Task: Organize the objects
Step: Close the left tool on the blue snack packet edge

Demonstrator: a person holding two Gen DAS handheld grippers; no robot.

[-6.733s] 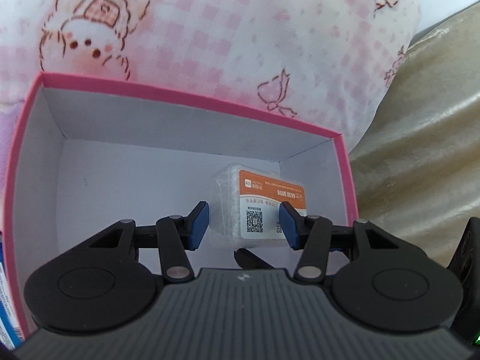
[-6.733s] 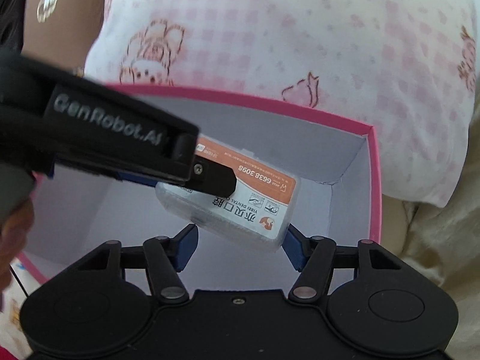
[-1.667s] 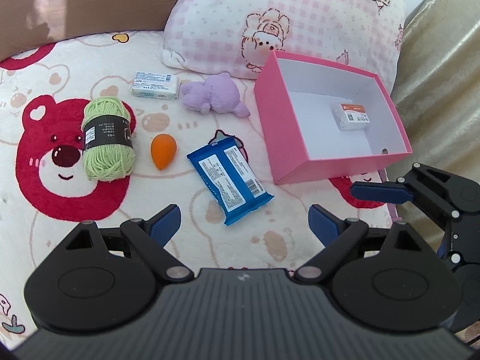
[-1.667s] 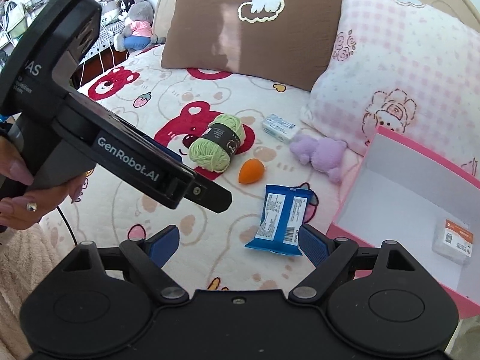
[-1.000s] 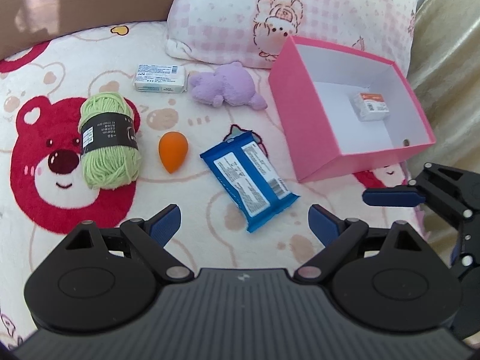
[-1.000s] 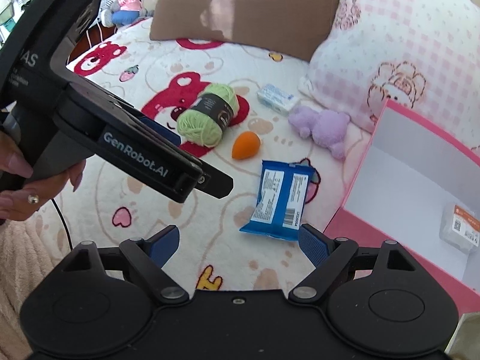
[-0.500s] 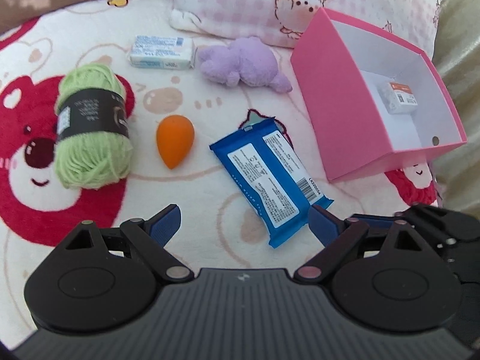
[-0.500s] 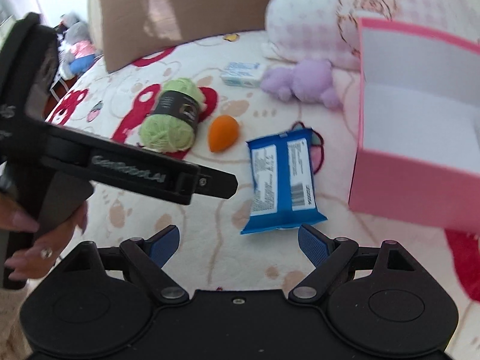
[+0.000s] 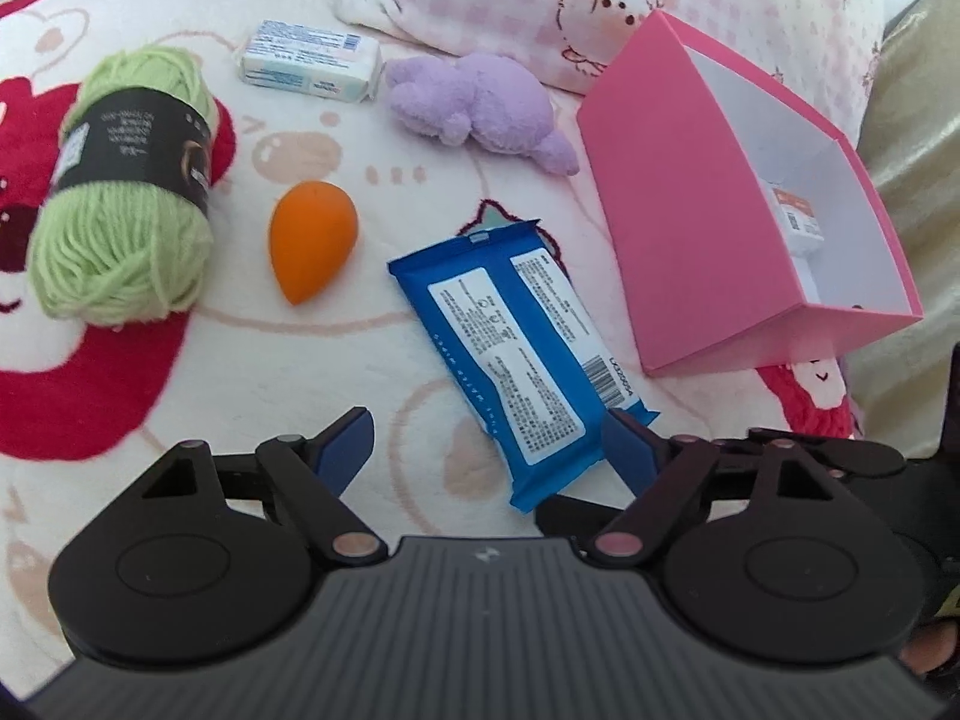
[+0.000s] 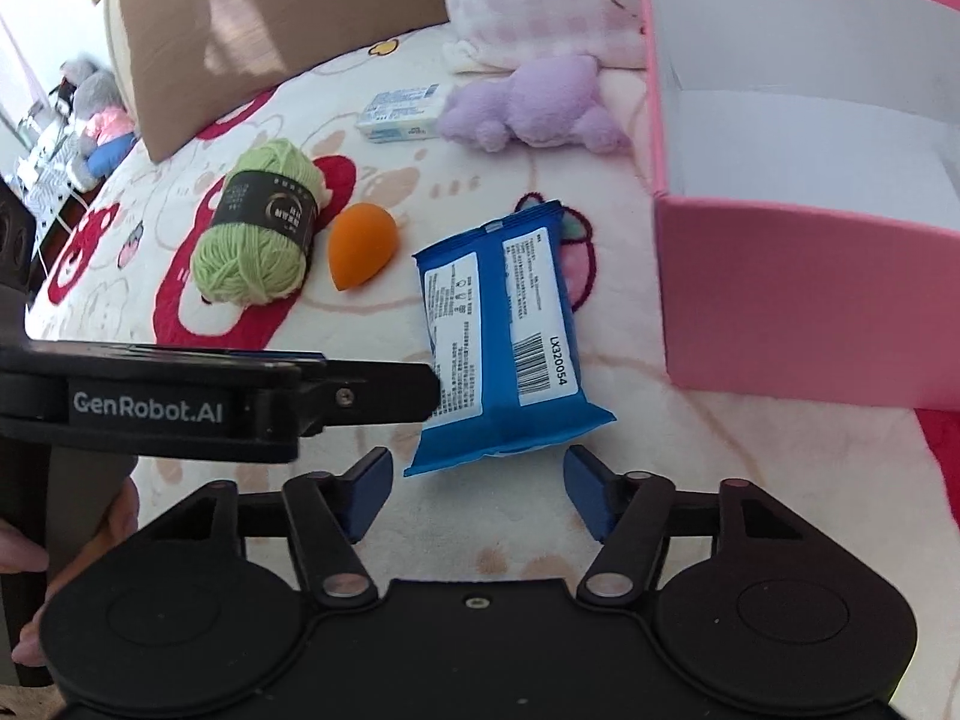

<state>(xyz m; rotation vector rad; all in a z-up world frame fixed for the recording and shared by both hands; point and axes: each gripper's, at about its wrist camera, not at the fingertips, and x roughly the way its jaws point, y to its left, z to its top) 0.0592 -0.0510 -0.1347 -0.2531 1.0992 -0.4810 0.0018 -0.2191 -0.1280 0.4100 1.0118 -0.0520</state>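
Note:
A blue wipes pack [image 9: 516,348] lies label-up on the bear-print bedspread, left of the open pink box [image 9: 690,228], which holds a small orange-labelled case [image 9: 795,213]. My left gripper [image 9: 486,447] hovers low over the pack's near end. Its jaws are closing, the right pad beside the pack's edge and the left pad well clear. My right gripper [image 10: 478,480] sits just short of the same pack [image 10: 504,348], jaws closing with nothing between the pads. One of the left gripper's fingers [image 10: 384,390] reaches to the pack's left edge.
A green yarn ball [image 9: 120,210], an orange egg-shaped sponge [image 9: 312,240], a purple plush toy [image 9: 480,108] and a white wrapped bar [image 9: 312,60] lie left and behind. A pink checked pillow [image 9: 600,0] and a brown pillow [image 10: 270,18] stand at the back. A hand [image 10: 114,528] holds the left gripper.
Both grippers have come down close to the blue pack, which now looks larger. The right gripper's jaws have narrowed a lot and its wrist has rolled. The left jaws narrowed slightly.

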